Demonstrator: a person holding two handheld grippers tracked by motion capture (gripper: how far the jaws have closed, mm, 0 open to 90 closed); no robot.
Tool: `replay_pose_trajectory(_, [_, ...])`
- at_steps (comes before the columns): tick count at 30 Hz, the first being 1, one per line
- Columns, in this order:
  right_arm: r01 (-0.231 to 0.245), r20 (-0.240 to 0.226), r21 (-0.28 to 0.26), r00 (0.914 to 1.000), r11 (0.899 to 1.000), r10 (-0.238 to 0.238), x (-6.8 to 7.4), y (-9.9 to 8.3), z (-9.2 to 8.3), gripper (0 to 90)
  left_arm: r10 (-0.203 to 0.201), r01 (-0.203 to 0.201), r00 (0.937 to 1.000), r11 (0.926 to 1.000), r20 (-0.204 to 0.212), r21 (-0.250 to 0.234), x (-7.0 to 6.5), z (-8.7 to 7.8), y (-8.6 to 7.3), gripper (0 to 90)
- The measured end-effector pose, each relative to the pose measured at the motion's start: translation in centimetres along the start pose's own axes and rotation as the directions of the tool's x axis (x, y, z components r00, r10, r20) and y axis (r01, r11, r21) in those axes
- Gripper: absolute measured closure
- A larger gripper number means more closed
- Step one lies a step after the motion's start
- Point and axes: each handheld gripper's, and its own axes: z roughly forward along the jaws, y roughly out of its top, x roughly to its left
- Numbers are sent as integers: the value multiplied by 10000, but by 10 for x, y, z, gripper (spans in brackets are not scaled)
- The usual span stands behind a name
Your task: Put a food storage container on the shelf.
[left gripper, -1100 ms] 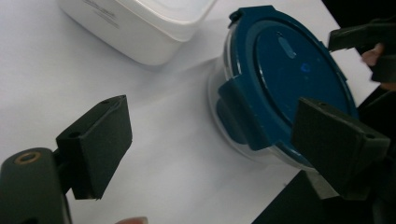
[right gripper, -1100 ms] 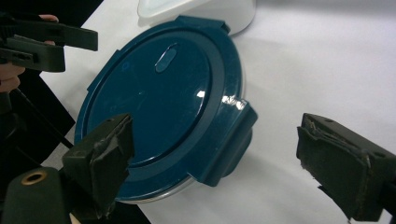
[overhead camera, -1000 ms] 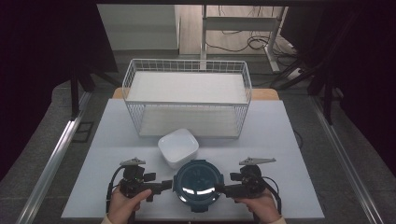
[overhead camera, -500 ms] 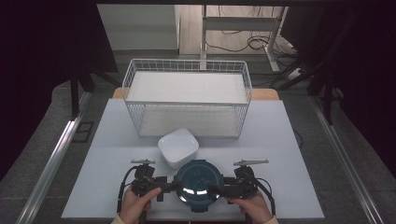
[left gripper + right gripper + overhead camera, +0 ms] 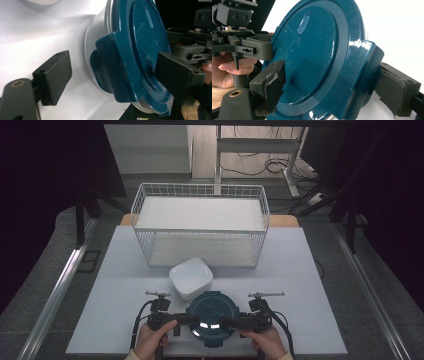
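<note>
A round clear container with a dark teal lid [image 5: 210, 316] stands near the table's front edge. My left gripper [image 5: 186, 320] comes at it from the left. In the left gripper view the left gripper [image 5: 116, 75] is open and straddles the lid's side latch [image 5: 117, 75]; one jaw is above the lid and the other stands clear of the container wall. My right gripper [image 5: 231, 322] reaches in from the right. In the right gripper view its jaws [image 5: 334, 83] bracket the opposite latch [image 5: 362, 75] and have just been closing on it. No firm grip shows.
A white square bowl [image 5: 190, 278] sits just behind the container. A white wire basket [image 5: 200, 227] stands at the back of the white table [image 5: 300, 285]. Both hands are at the front edge, cables trailing.
Both hands have drawn inward and toward the front edge. The jaws now flank the lid's two latches. The container and bowl have stayed put.
</note>
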Motion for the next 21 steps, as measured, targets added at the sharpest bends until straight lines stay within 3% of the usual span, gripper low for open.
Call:
replay_pose_trajectory(5, [-172,97,-47,9998,9998,173,0,0,0,188,56,-72,9981,9996,606,276,-2,5,-1,237])
replay_pose_trajectory(8, [-543,-73,-82,9985,9985,542,-4,0,-2,229,274,-287,9986,9992,454,280,-4,5,-1,229])
replay_pose_trajectory(10, [-733,-222,-59,9971,9973,732,-6,1,-4,249,265,-272,9988,9995,401,164,-5,2,-1,273])
replay_pose_trajectory(21, [-791,-84,-54,9968,9969,791,-2,0,-8,286,-105,107,9998,9999,156,-126,-10,-3,-3,324])
